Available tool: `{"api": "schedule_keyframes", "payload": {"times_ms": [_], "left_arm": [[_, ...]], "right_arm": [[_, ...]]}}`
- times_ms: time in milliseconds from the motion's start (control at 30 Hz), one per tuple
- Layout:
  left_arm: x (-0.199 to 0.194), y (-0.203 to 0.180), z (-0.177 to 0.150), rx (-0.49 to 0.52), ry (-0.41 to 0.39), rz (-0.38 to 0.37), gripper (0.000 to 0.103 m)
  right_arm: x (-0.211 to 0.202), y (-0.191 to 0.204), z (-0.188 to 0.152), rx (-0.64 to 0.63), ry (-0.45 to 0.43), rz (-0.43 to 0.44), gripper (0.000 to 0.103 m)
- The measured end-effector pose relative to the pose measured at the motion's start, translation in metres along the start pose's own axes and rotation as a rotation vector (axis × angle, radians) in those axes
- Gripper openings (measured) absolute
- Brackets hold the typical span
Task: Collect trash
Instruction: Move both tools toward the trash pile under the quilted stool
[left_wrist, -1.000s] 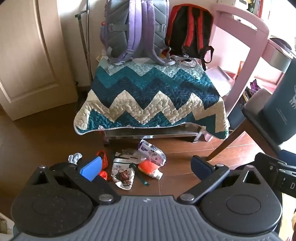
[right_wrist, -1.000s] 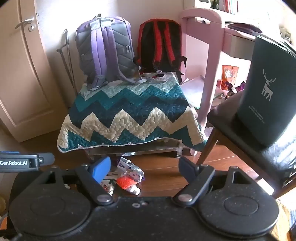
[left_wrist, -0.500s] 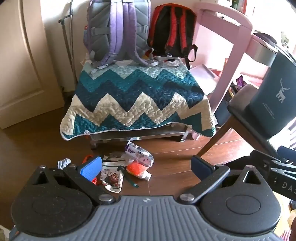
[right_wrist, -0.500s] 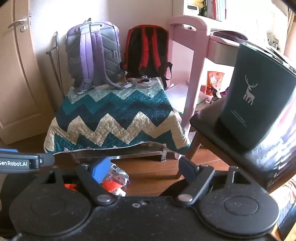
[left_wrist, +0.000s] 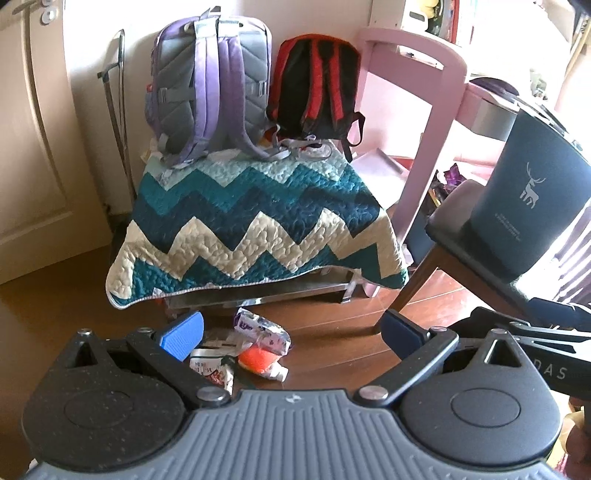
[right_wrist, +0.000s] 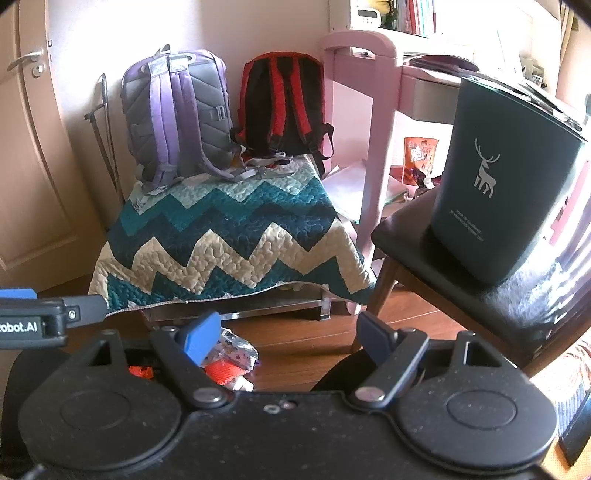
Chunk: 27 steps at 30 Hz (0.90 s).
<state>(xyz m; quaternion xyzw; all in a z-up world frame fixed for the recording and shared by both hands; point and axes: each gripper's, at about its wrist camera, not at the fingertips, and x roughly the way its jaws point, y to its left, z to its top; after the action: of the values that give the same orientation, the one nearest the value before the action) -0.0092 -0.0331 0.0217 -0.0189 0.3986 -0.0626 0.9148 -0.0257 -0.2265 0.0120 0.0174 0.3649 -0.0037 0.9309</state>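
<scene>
A small heap of trash lies on the wooden floor in front of a quilt-covered bench: a purple-and-white wrapper (left_wrist: 263, 328), an orange crumpled piece (left_wrist: 258, 359) and a printed pouch (left_wrist: 212, 369). In the right wrist view the same wrapper (right_wrist: 236, 349) and orange piece (right_wrist: 221, 371) show low at the left. My left gripper (left_wrist: 291, 330) is open and empty, held above the heap. My right gripper (right_wrist: 286, 336) is open and empty too. A dark teal bin (left_wrist: 528, 195) with a deer print stands on a chair seat (right_wrist: 491, 291) at the right.
The zigzag quilt (left_wrist: 255, 225) covers a low bench with a purple backpack (left_wrist: 210, 88) and a red-and-black backpack (left_wrist: 317, 85) on it. A pink desk (right_wrist: 373, 122) stands behind the chair. A door (left_wrist: 33, 147) is at the left. Bare floor (left_wrist: 332, 343) lies beside the trash.
Both views have lifted and swung right: the trash slid down toward the lower edges behind the fingers, and the teal bin on the chair came further into view.
</scene>
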Motion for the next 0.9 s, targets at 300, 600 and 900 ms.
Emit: {"api": "schedule_keyframes", "payload": {"times_ms": [300, 600, 900], "left_arm": [[-0.0041, 0.0013, -0.0070, 0.002, -0.004, -0.004, 0.103], [-0.0042, 0.0011, -0.0083, 0.008, -0.005, -0.016, 0.103], [-0.0030, -0.0051, -0.0055, 0.012, -0.005, -0.024, 0.103]], "right_arm": [[0.0023, 0.0010, 0.0013, -0.009, 0.016, 0.015, 0.081], [0.0032, 0.0009, 0.0012, -0.015, 0.017, 0.012, 0.081], [0.0043, 0.0031, 0.0003, -0.020, 0.022, 0.011, 0.081]]}}
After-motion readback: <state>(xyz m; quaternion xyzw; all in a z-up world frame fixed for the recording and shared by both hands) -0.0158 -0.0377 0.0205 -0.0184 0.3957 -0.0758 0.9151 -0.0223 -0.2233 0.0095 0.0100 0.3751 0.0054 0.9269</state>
